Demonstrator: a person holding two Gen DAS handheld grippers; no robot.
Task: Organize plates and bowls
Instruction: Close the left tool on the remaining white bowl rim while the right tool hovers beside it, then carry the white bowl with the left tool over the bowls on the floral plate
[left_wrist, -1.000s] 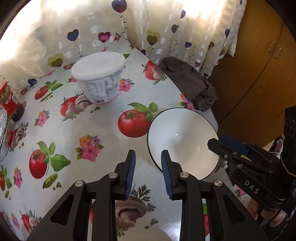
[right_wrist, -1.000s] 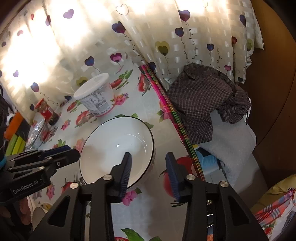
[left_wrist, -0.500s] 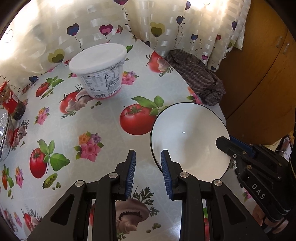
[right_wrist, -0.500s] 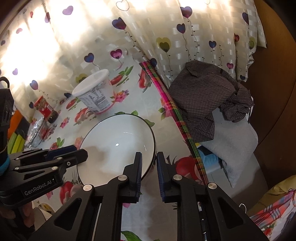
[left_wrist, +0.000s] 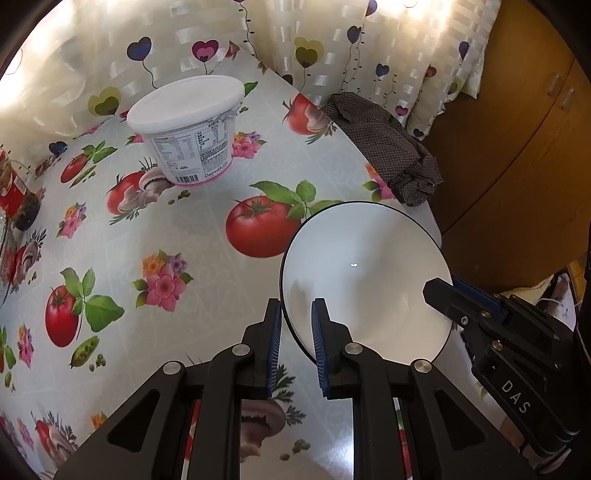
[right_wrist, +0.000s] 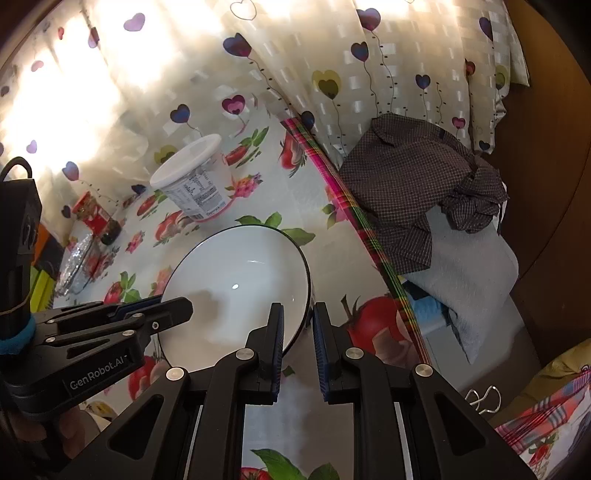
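A white bowl (left_wrist: 362, 266) with a thin black rim sits on the tomato-print tablecloth (left_wrist: 207, 240) near the table's right edge. My left gripper (left_wrist: 295, 321) straddles its near-left rim, one pad outside and one inside. Its jaws are closing, with the pads against the bowl's wall. From the opposite side, my right gripper (right_wrist: 297, 321) is shut on the rim of the bowl (right_wrist: 236, 273). Each gripper shows in the other's view: the right gripper (left_wrist: 445, 288) on the bowl's right rim, the left gripper (right_wrist: 177, 306) on its left rim.
A lidded white tub (left_wrist: 188, 125) stands behind the bowl, by the heart-print curtain. A dark checked shirt (right_wrist: 413, 177) and a grey cloth (right_wrist: 469, 269) lie past the table's right edge. A red jar (right_wrist: 92, 214) and a glass dish (right_wrist: 74, 266) are at the left.
The right gripper's jaws came together on the bowl's rim first, then the left gripper's jaws narrowed onto the opposite rim. The bowl stays on the table.
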